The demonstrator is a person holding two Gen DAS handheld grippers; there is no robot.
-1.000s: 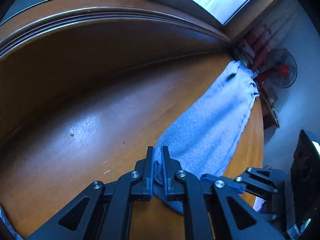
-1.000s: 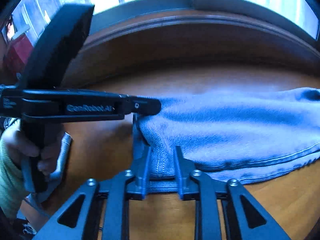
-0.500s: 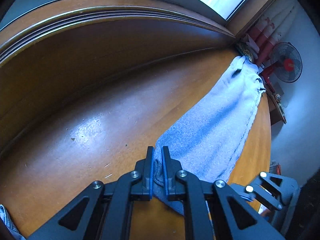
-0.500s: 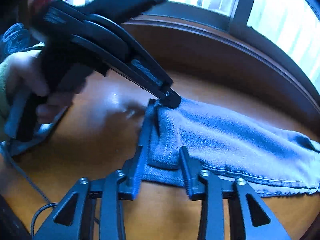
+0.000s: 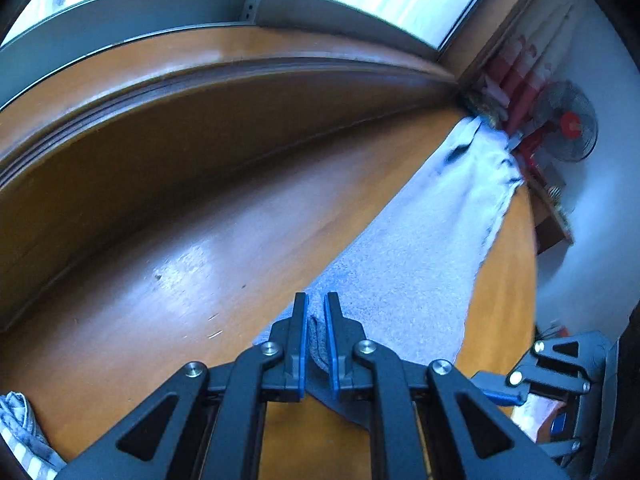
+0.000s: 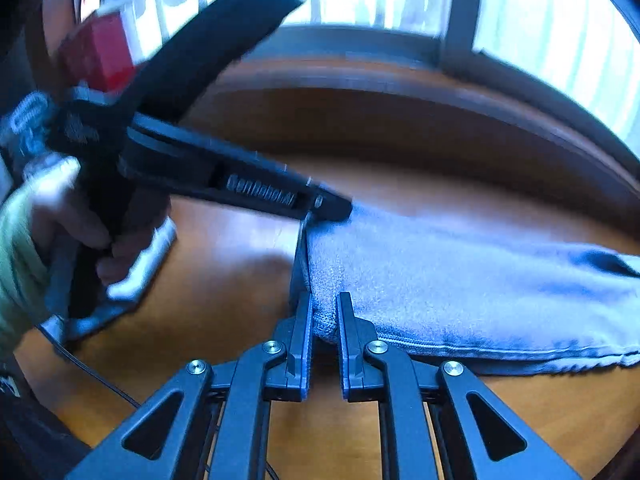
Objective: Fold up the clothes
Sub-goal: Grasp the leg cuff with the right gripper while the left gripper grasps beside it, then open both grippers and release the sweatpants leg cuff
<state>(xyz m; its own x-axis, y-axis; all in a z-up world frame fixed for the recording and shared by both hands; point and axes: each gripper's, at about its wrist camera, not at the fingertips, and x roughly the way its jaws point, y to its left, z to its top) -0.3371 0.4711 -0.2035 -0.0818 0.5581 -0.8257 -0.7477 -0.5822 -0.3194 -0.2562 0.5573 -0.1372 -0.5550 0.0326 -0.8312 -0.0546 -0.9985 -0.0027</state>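
Observation:
A long blue-grey fleece garment [image 5: 420, 260] lies folded lengthwise on the wooden table [image 5: 168, 264], reaching toward the far right corner. My left gripper [image 5: 316, 308] is shut on its near end, and a dark fold of cloth shows between the pads. In the right wrist view the same garment [image 6: 460, 280] runs off to the right. My right gripper [image 6: 325, 308] has its jaws closing on the near corner, with the hem bunched tight between the fingers. The left gripper [image 6: 328, 210] pinches the far corner of that same end, held by a person's hand [image 6: 52, 208].
A raised wooden sill [image 5: 200, 92] and windows border the table's far side. A fan [image 5: 568, 128] and red items stand past the far right corner. Striped cloth [image 5: 20, 432] lies at the near left. A thin cable [image 6: 92, 372] crosses the table's left edge.
The right gripper's fingers have drawn in from a wide gap to a tight pinch on the garment's corner, and it has rolled and shifted slightly. The left gripper keeps its hold.

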